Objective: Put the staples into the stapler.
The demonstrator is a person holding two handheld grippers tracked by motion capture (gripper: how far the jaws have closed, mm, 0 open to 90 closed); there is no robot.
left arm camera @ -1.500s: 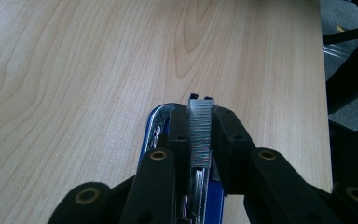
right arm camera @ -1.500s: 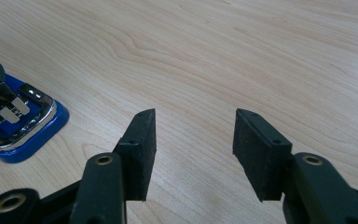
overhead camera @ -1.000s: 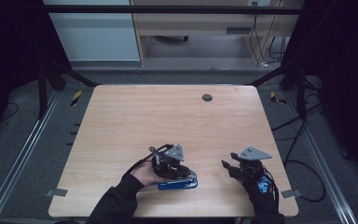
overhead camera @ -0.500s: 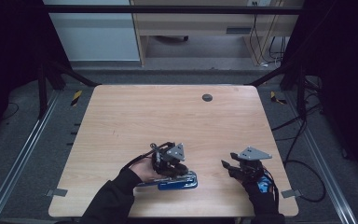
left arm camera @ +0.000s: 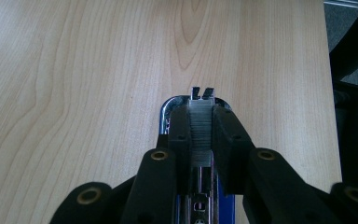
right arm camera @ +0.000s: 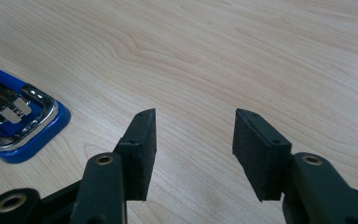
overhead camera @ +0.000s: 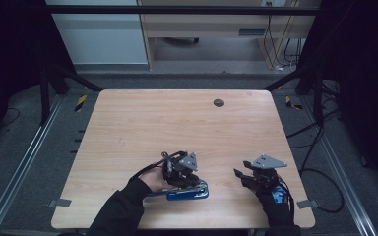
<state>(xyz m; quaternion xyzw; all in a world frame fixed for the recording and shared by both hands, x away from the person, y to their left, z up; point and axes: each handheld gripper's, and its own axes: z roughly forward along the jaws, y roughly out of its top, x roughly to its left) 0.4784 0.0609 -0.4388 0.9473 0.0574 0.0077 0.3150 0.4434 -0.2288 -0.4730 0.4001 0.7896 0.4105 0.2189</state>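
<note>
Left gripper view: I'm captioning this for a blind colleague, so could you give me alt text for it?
The left gripper, seen along its two black jaws, is shut on the metal staple channel of a blue stapler, a strip of staples showing between the pads. Beyond the stapler's chrome front edge lies a light wooden table, with dark floor at its right.

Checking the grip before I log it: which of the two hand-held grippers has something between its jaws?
The left hand-held gripper: its jaws are clamped on the metal strip of staples in the blue stapler. The right hand-held gripper stands open over bare table.
</note>
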